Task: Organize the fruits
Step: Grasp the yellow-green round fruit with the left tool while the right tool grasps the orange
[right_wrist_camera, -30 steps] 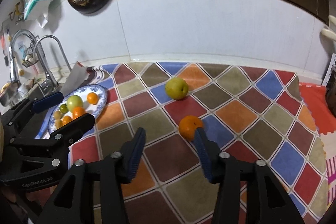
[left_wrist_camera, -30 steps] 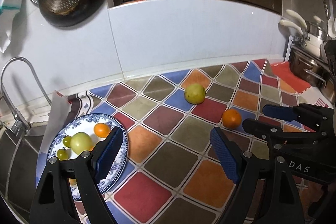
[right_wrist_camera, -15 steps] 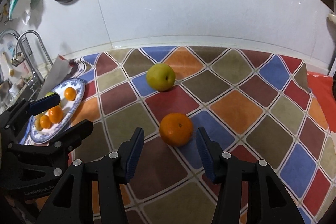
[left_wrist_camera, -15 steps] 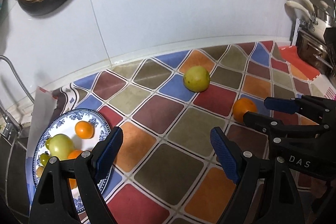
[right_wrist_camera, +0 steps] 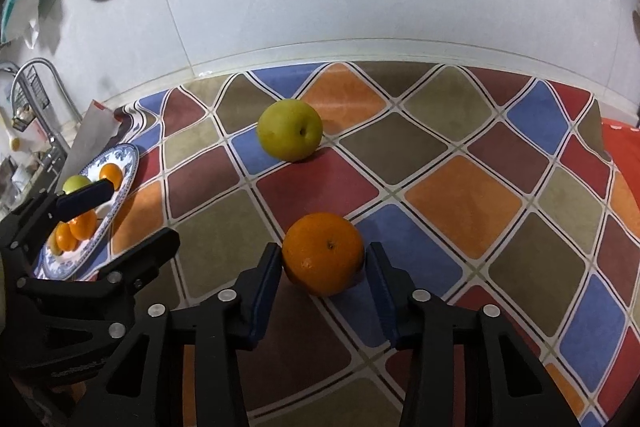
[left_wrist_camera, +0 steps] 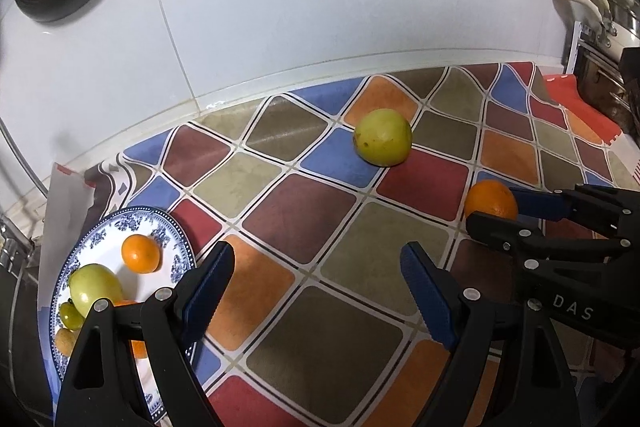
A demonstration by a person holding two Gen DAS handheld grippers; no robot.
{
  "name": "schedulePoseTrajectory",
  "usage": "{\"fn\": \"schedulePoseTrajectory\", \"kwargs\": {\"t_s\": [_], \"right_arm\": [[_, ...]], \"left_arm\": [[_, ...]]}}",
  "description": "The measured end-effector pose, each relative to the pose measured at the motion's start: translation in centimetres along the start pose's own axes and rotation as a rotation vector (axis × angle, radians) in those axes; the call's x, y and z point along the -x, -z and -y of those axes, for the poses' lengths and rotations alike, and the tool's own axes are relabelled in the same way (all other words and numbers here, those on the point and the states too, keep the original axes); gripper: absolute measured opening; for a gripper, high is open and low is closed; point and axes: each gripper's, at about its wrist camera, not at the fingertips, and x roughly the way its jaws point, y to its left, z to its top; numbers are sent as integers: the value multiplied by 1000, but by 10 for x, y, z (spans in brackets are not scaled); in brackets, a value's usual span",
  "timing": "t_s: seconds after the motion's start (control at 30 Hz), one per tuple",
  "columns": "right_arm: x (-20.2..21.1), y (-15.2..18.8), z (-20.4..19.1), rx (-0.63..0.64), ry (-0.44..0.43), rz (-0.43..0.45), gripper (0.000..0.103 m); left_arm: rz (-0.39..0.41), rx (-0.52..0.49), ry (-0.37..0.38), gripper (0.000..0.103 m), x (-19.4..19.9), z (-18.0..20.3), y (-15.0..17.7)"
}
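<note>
Brought forward since a second ago, the right gripper (right_wrist_camera: pixel 323 261) is spread around the orange (right_wrist_camera: pixel 323 253) at lower centre, while the left gripper (left_wrist_camera: pixel 316 285) is held wide open, empty.

The right tool (right_wrist_camera: pixel 323 261) has moved forward, so the orange (right_wrist_camera: pixel 323 253) now sits between its fingers.

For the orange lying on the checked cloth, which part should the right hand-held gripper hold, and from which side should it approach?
Grip the orange across its widest middle, on its left and right flanks, coming from the near side, low over the cloth. It is round, with its stem dimple facing the camera, so the flanks are the best faces. The right hand-held gripper already straddles it, open.
</note>
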Motion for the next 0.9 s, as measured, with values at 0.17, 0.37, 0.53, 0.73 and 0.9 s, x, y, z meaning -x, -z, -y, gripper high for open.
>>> {"fn": "schedulePoseTrajectory", "kwargs": {"t_s": [0.17,0.37,0.53,0.73,0.9], "right_arm": [[-1,0,-2,10,5,12,43],[2,-2,2,-6,12,39,43],[4,-10,6,-4,42,63,43],[3,-22,18,-16,74,85,42],[0,-31,28,-32,92,102,43]], "left_arm": [[-6,1,15,85,-6,0,-1],[13,-9,35,85,-8,1,-8],[57,-40,46,85,-18,6,-24],[70,-76,79,83,-35,15,-43],[75,-85,123,76,-46,21,-54]]}}
